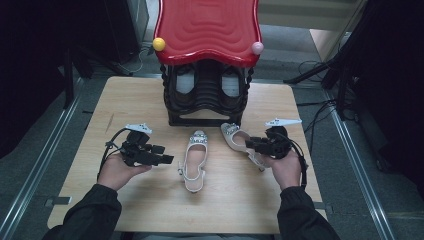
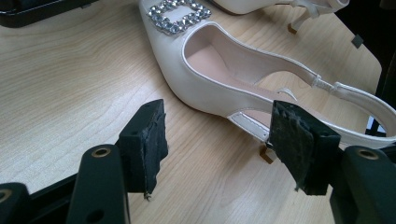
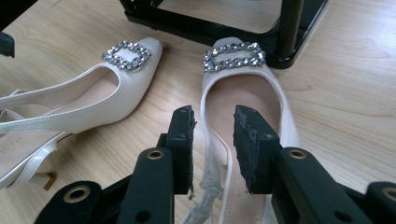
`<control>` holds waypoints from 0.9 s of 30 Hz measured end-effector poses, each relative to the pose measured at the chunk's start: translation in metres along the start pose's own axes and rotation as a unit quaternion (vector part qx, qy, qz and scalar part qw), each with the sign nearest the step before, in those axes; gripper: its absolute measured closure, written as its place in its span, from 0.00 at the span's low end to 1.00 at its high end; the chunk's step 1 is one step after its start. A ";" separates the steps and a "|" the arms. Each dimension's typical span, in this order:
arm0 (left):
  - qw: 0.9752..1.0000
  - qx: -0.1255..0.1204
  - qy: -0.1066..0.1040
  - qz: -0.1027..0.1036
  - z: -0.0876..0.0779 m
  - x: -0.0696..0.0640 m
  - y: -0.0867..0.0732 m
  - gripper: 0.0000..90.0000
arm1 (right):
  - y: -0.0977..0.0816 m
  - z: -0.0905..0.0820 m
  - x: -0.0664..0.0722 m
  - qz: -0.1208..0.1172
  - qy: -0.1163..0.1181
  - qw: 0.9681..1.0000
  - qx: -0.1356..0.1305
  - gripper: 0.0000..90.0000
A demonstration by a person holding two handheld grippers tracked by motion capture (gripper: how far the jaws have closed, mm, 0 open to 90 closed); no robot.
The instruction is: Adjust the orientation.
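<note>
high view: two white shoes lie on the table (image 1: 125, 100) before the rack (image 1: 206, 95); left gripper (image 1: 167, 159) beside the left shoe (image 1: 194, 160), right gripper (image 1: 248, 144) at the right shoe (image 1: 239, 141).
left gripper view: jaws wide open, nothing between them.
right gripper view: jaws partly open, straddling the shoe's side wall, pads not pressing.
judged step: shoe just set down or about to be gripped; next, close squarely on the wall.
</note>
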State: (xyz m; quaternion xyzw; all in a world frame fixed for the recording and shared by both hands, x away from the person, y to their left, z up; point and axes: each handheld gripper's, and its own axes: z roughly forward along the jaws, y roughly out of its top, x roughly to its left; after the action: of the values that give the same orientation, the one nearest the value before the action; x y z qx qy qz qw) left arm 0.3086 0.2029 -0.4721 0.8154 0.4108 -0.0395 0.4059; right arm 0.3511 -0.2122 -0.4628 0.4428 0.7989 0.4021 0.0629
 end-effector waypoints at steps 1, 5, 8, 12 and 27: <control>1.000 0.000 0.000 0.000 0.000 0.000 0.000 0.40 | 0.000 0.000 0.000 0.000 0.000 1.000 0.000 0.77; 1.000 0.000 -0.001 0.000 0.000 0.000 0.000 0.40 | -0.004 0.007 0.001 -0.002 0.002 1.000 0.010 0.78; 1.000 -0.002 -0.001 0.000 0.000 0.000 0.000 0.40 | -0.007 0.016 0.000 -0.001 0.005 1.000 0.019 0.79; 1.000 -0.003 -0.002 0.000 0.000 0.000 0.000 0.40 | -0.009 0.024 -0.001 -0.005 0.004 0.999 0.034 0.82; 1.000 -0.002 -0.002 0.001 0.000 0.000 0.000 0.40 | -0.008 0.035 -0.003 0.001 -0.006 0.998 0.061 0.95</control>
State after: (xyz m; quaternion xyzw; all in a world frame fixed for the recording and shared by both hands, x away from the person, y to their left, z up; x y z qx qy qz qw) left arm 0.3082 0.2030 -0.4720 0.8147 0.4093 -0.0400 0.4089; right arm 0.3638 -0.1967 -0.4925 0.4485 0.8215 0.3498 0.0400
